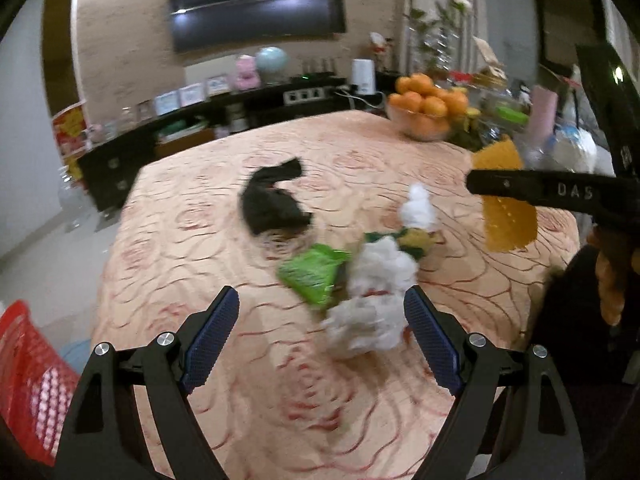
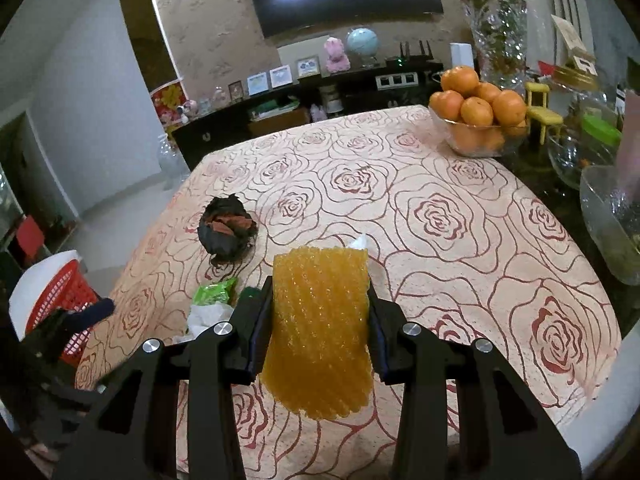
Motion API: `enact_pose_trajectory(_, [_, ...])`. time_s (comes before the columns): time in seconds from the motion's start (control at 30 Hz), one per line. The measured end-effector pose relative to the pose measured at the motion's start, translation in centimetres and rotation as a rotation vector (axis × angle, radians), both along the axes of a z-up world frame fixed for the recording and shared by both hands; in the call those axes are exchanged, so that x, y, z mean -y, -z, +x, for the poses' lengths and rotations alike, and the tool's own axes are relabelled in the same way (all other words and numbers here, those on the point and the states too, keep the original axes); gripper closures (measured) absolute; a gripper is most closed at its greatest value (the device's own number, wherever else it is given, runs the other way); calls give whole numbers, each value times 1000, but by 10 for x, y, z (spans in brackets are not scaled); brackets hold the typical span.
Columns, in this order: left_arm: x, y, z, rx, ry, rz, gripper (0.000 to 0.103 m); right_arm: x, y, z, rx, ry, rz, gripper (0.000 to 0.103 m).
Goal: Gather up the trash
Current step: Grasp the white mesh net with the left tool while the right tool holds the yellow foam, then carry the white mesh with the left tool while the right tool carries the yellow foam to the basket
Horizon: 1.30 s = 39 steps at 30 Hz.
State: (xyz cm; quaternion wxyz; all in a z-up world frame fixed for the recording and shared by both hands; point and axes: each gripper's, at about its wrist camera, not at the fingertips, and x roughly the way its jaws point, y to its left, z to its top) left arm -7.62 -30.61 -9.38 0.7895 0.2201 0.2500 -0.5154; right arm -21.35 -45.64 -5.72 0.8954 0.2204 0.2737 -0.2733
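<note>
A red basket (image 1: 28, 376) sits low at the far left of the left gripper (image 1: 322, 340), off the table edge. Ahead of that gripper, on the rose-patterned tablecloth (image 1: 200, 248), lies a crumpled black wrapper (image 1: 272, 200), well beyond the fingertips. Nearer, a green packet (image 1: 314, 274) lies just ahead, and a white crumpled tissue (image 1: 370, 308) lies between the spread jaws, close against the right-hand pad, with nothing pinched. Farther right, a bowl of oranges (image 1: 426, 110) stands at the table's far corner among glassware. The right gripper (image 2: 320, 312) hangs above the cloth, its jaws pinching an orange bubble-wrap sheet (image 2: 320, 328) by both side edges; the sheet droops below the pads, clear of the table.
</note>
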Motion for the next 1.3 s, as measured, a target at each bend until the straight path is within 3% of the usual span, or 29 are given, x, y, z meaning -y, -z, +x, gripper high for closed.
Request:
enact_pose_trajectory(0.33, [38,24,-5,-59,66,76,23,5,2,-5,14,-1,34,63])
enact_pose_trajectory(0.4, [42,28,-5,-56,71,98,34,5,2,-6,16,-3,40,63])
enact_pose_trajectory(0.47, [46,34,-5,-64,74,126,54,5,2,-5,16,-7,40,63])
enact_pose_trajectory(0.57, [45,37,-6,-60,69,125,63,5,3,-5,16,-9,41,63])
enact_pose_trajectory(0.9, [16,-1,-6,-50,39,16,67,1,1,-2,24,-18,17,63])
enact_pose_trajectory(1.3, [-54,-61,38,32,-178,-117,67,-14,-2,15,8,-45,-36,63])
